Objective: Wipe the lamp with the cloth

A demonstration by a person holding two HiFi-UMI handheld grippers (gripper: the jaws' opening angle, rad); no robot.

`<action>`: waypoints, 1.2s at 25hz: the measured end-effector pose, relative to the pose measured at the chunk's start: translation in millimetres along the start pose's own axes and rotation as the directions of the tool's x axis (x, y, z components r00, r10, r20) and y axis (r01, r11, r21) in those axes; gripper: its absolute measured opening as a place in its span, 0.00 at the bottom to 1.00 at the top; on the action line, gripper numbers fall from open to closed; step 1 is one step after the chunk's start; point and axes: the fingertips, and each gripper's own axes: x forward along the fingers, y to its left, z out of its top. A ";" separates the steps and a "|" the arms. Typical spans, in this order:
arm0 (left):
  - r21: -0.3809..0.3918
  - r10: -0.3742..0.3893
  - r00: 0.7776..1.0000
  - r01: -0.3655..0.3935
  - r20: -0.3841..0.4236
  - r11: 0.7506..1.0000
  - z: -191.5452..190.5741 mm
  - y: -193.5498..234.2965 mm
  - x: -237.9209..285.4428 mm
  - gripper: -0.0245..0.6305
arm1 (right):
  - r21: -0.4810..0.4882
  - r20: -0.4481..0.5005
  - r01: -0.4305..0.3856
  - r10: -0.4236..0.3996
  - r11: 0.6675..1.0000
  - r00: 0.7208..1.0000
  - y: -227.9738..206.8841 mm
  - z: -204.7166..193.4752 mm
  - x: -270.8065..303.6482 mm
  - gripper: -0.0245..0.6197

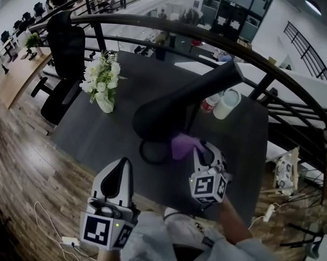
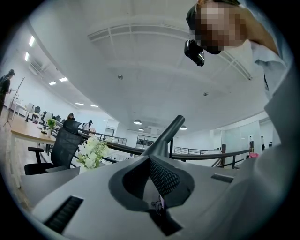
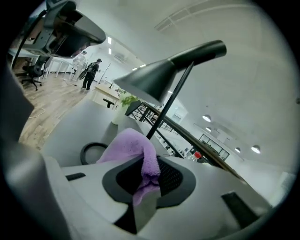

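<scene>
Both are clenched: right claw (image 1: 204, 154) grips the purple cloth (image 1: 182, 145), left claw (image 1: 121, 166) holds nothing.

Black lamp (image 1: 175, 109), cone shade tilted, ring base near the tabletop's (image 1: 99, 136) front edge. Crumpled purple cloth (image 1: 182, 146), pinched in the right gripper (image 1: 201, 152), lies against the shade's rim.

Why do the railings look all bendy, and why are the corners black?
Head view: the wide lens bows the railing into an arc. Left gripper view: black corners ring a round picture, ceiling lights are bright spots. Right gripper view: same black ring, and the cloth close to the lens looks a bit soft.
</scene>
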 end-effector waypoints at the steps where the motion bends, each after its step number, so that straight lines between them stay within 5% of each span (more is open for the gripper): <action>1: 0.002 -0.007 1.000 0.007 0.005 1.000 1.9 -1.7 1.1 0.05 | 0.002 0.019 0.013 -0.013 1.000 1.000 -6.1 6.8 -2.4 0.14; 15: 0.027 -0.079 0.996 0.078 0.050 0.997 23.7 -22.5 12.4 0.05 | -0.007 0.191 0.174 -0.170 0.985 0.967 -77.7 90.7 -31.6 0.14; 30: 0.027 -0.163 0.980 0.161 0.118 0.987 43.8 -43.9 26.4 0.05 | 0.088 0.347 0.296 -0.308 0.951 0.886 -131.1 151.3 -75.8 0.14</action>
